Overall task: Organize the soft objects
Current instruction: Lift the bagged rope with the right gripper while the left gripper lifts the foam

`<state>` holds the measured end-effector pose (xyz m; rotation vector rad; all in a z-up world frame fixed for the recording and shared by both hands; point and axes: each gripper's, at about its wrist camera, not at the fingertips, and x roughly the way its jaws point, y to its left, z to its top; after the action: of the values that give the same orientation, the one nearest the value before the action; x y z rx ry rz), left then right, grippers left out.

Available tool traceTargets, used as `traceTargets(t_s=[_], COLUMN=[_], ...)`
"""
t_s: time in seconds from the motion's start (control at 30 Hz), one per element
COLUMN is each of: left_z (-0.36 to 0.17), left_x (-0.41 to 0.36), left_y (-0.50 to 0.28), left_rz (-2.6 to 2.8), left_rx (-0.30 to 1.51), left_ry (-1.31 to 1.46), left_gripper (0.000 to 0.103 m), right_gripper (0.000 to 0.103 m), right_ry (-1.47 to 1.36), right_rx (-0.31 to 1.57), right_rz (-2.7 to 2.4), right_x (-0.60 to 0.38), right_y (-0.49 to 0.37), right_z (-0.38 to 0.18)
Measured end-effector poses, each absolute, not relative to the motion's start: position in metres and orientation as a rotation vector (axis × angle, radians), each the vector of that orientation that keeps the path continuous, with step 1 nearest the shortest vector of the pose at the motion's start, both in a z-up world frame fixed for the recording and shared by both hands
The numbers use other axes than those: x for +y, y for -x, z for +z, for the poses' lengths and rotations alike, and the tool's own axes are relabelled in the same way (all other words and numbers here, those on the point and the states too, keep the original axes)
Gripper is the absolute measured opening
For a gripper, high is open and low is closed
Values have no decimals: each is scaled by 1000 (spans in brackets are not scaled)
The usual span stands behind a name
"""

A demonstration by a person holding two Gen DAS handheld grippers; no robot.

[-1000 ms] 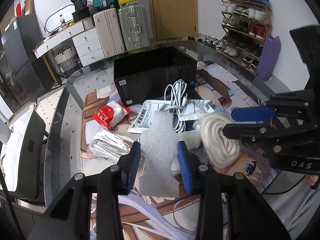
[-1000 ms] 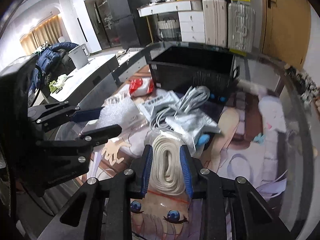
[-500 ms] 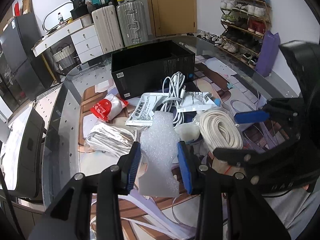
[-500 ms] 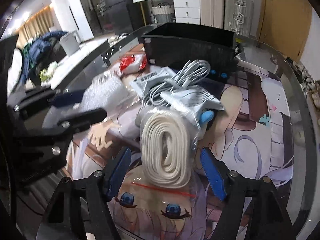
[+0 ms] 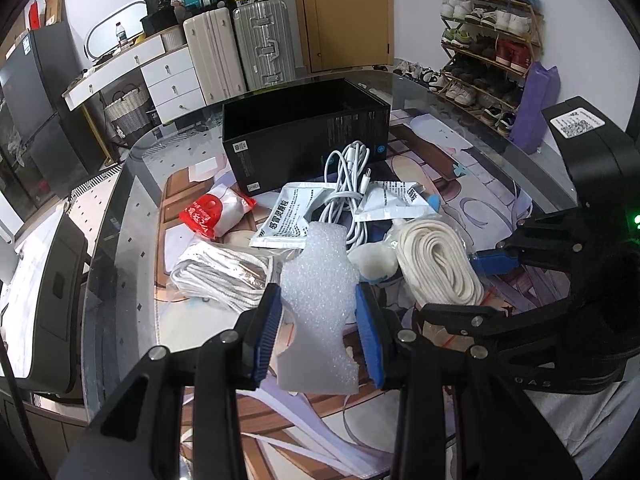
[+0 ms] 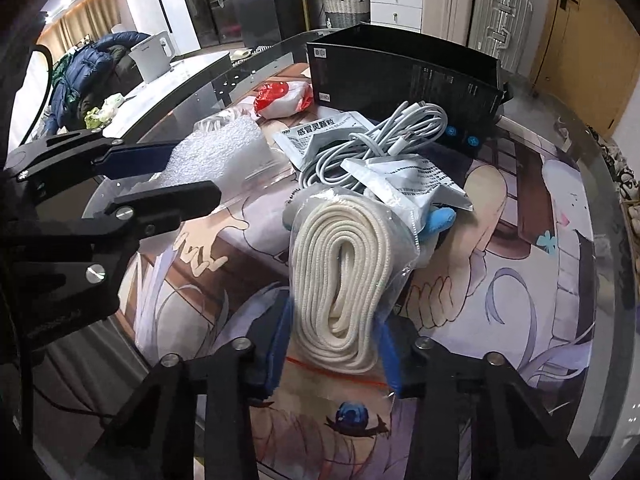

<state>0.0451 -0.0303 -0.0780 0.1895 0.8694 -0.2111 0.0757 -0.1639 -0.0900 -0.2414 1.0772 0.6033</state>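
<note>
My left gripper is shut on a white foam sheet and holds it above the table; it also shows in the right wrist view. My right gripper stands with its jaws around the near end of a bagged coil of cream rope; whether the pads press on the bag I cannot tell. The rope also shows in the left wrist view. An open black box stands at the back of the table, also seen in the right wrist view.
Between box and grippers lie a white cable bundle, printed sachets, a red-and-white packet, a second bagged white rope and a small white-and-blue soft thing. The glass table edge curves on the left.
The right gripper held the rope, then opened wide, and its jaws have now come in around the rope again. The left gripper still holds the foam sheet.
</note>
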Motion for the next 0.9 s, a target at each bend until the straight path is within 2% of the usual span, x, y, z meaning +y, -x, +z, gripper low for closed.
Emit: traceTargets(t_s=[0.13, 0.5, 0.9], left_z=[-78, -68, -19], left_x=[-30, -28, -33], left_y=[-45, -43, -62], left_rz=[-212, -222, -220], left_rx=[873, 846, 693], left_ry=[-186, -162, -109], left_gripper=[36, 36, 36], right_gripper=[35, 34, 34], right_ry=[237, 175, 123], right_rx=[1069, 976, 797], right_rz=[625, 631, 592], right_x=[-163, -175, -182], right_y=[-73, -71, -96], right_z=[-86, -52, 8])
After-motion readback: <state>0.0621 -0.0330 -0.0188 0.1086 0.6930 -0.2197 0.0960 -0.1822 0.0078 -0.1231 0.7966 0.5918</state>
